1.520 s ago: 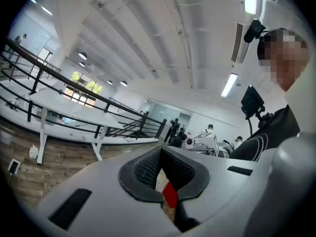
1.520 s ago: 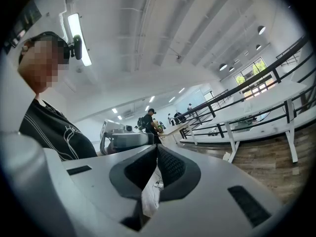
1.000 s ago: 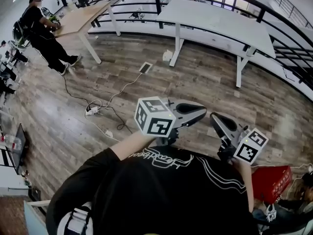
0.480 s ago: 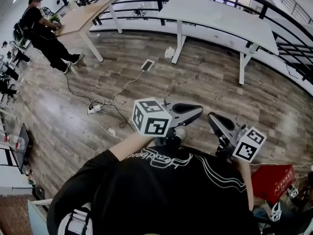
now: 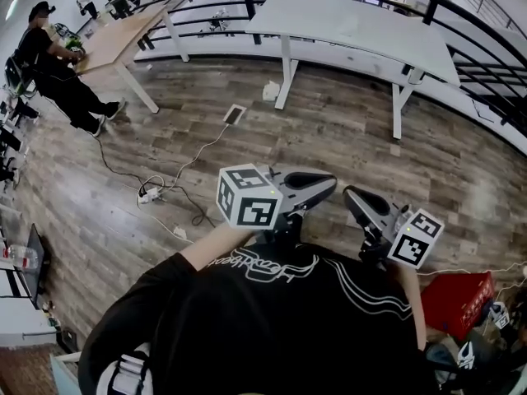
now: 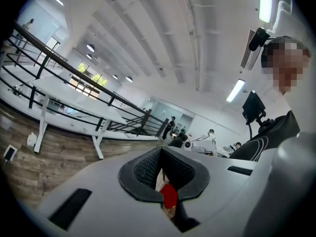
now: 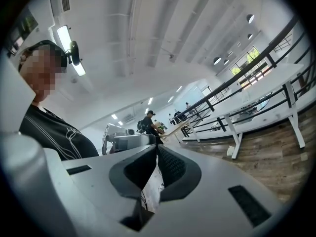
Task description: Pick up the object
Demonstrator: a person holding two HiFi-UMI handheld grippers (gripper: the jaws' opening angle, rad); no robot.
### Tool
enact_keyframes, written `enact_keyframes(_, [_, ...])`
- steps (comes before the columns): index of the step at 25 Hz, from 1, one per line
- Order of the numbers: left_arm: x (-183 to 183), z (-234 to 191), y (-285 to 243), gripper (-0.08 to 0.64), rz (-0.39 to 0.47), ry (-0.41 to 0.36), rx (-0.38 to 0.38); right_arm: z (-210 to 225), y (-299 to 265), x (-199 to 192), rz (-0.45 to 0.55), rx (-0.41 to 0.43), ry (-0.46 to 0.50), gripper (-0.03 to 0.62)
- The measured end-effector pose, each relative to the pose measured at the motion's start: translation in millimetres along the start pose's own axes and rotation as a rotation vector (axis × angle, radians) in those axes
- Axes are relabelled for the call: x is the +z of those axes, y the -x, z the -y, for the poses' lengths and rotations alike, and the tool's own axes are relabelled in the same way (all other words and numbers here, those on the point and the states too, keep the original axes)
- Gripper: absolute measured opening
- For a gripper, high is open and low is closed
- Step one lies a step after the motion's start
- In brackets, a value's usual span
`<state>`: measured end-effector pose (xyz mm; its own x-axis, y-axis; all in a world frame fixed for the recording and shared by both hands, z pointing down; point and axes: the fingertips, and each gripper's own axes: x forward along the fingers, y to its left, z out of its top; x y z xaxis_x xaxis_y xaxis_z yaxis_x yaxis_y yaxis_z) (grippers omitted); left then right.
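Note:
Both grippers are held close to the person's chest, above the wooden floor and pointing forward. The left gripper (image 5: 328,184) with its marker cube (image 5: 247,197) has its jaws closed together. The right gripper (image 5: 351,194) sits beside it, cube (image 5: 416,239) towards the body, and is also shut. In the left gripper view the left gripper (image 6: 160,151) meets at the tip and holds nothing. A red patch (image 6: 169,196) shows through the gap lower down. The right gripper (image 7: 157,149) is shut and empty too. A red box (image 5: 457,303) lies on the floor at the lower right.
White tables (image 5: 354,23) stand ahead along a black railing (image 5: 461,23). A wooden table (image 5: 115,39) with a person (image 5: 49,64) beside it is at the far left. Cables and a power strip (image 5: 148,194) lie on the floor to the left.
The head view has shifted a little, so tables and floor slid leftwards in the picture. Both grippers stay shut and close to the chest, side by side as before.

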<state>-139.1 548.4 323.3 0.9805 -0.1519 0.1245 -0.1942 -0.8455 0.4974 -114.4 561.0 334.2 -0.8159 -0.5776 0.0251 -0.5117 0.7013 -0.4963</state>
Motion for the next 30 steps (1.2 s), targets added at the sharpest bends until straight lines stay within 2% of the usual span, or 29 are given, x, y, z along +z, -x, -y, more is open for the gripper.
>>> enact_keyframes(6, [21, -55, -10, 0.006, 0.008, 0.021, -0.001, 47, -31, 15, -0.009, -0.01, -0.032, 0.017])
enact_keyframes(13, [64, -151, -29, 0.006, 0.001, 0.072, -0.003, 125, -88, 48, -0.019, -0.028, -0.081, 0.016])
enact_keyframes(19, [121, -251, -65, 0.006, -0.042, 0.106, -0.042, 220, -138, 93, -0.003, -0.095, -0.148, 0.017])
enact_keyframes(24, [175, -330, -89, 0.006, -0.069, 0.09, -0.067, 289, -179, 134, -0.001, -0.172, -0.13, 0.016])
enact_keyframes(30, [225, -385, -114, 0.006, -0.074, 0.062, -0.105, 345, -210, 181, 0.018, -0.209, -0.114, 0.017])
